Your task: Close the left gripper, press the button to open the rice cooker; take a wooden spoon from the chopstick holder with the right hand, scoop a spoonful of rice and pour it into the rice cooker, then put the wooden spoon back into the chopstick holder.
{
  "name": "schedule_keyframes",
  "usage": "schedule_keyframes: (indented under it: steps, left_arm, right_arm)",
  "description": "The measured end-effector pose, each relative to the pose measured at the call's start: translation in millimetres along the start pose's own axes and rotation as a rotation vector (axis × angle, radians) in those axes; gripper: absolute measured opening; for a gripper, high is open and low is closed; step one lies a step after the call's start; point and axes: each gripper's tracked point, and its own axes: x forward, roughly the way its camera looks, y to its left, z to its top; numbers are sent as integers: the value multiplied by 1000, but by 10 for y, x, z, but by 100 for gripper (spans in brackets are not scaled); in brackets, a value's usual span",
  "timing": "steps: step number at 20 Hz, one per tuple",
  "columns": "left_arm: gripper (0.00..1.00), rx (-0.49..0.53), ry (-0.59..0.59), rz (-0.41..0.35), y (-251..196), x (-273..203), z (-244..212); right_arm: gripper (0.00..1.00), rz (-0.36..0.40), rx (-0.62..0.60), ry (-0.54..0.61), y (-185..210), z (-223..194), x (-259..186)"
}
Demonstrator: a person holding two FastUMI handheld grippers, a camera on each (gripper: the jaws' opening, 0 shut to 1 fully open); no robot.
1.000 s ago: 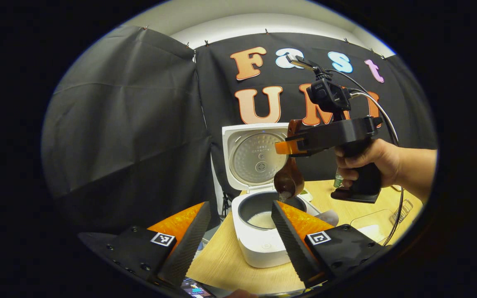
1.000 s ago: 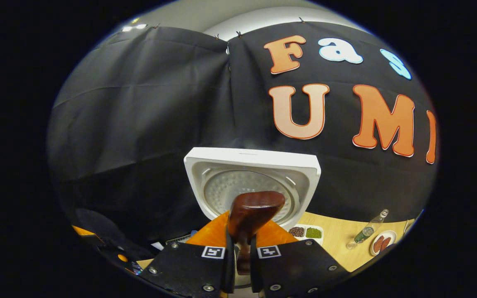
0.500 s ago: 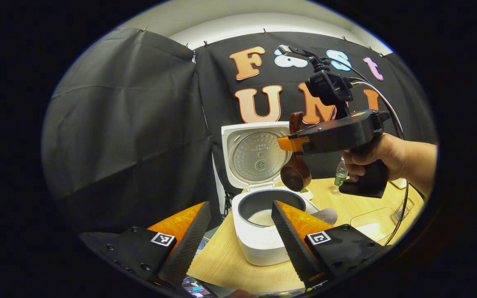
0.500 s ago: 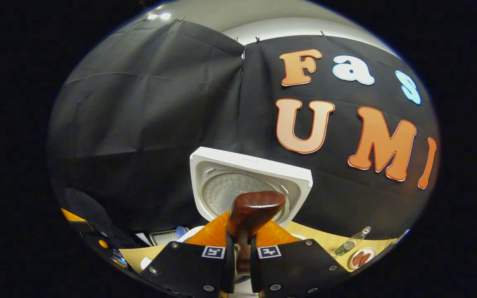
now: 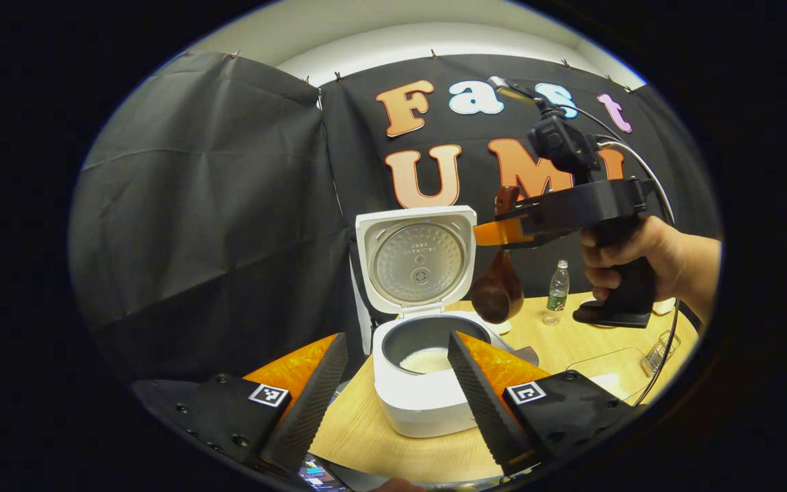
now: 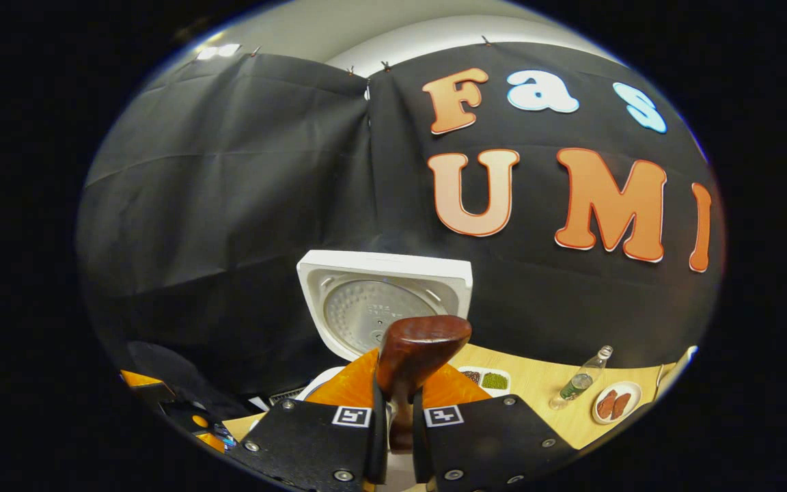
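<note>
One scoop looks poured, so we judge the return leg is in hand. Right gripper [image 6: 393, 424] has its jaws clamped on the wooden spoon [image 5: 497, 290] handle, bowl hanging down, just right of the open rice cooker [image 5: 421, 383] & above its rim. Left gripper [image 5: 393, 383] sits near, jaws apart, holding nothing. We can't make out the chopstick holder w/ certainty. Keep the squeeze firm, carry the spoon upright, clear the bottle [image 5: 557, 290], and line up the handle over the holder's mouth before lowering.

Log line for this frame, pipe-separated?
cooker: lid open, rice inside | right gripper: shut on spoon, beside cooker | left gripper: open, idle
</note>
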Motion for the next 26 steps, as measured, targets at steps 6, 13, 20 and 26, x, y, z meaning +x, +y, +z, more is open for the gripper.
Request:
schedule_keyframes:
  steps: [6, 13, 20, 26]
  left_arm:
    - [96, 2, -7, -1, -182, -81, 51]
    - [96, -22, 1, -32, -508, -27, 130]
    - [100, -10, 27, -105, -1098, -111, 153]
    - [96, -24, 65, -151, -1522, -182, 140]
  right_arm:
    - [14, -44, 154, 15, -542, -48, -486]
    - [14, -208, 265, 36, -1508, -399, -1228]
    - [14, -381, 377, 70, -2357, -973, -1996]
    - [14, -512, 471, 80, -2985, -1400, -2569]
